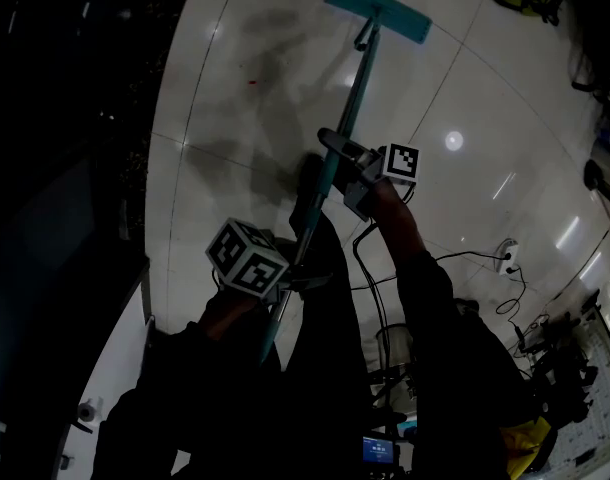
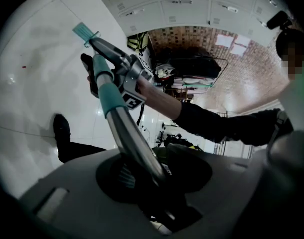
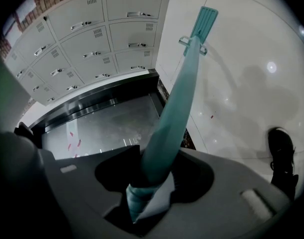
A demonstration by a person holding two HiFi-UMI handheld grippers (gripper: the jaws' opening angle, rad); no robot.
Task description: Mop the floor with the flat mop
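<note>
Nearest to us, the left gripper [image 2: 142, 177] has its jaws drawn tight on the long pole [image 2: 137, 146] of the teal flat mop [image 1: 353, 93]. They clamp the silvery metal stretch close to the pole's upper end, with nothing else between them. In the head view its black-and-white marker cube sits just beside the pole, low against our dark sleeves.

Farther along, the right gripper [image 3: 151, 190] is likewise closed, its jaws pressed against both sides of the smooth teal sleeve [image 2: 109, 91] that covers this part of the pole. The two grippers are well apart on the pole, the right one between the left one and the floor. The pole slants away from us and downward.

Below the grippers lies the glossy white tiled floor [image 1: 235, 78], with a few darker patches on it — we cannot tell whether they are wet marks or shadow. A black shoe [image 3: 281, 151] stands on the tiles near the pole, and a thin black cable [image 1: 465, 256] trails across the floor off to our right.

At the far end of the pole, the flat rectangular teal mop head [image 1: 377, 10] lies on the tiles, near the edge of the floor where the wall of grey metal lockers [image 3: 92, 34] rises.
</note>
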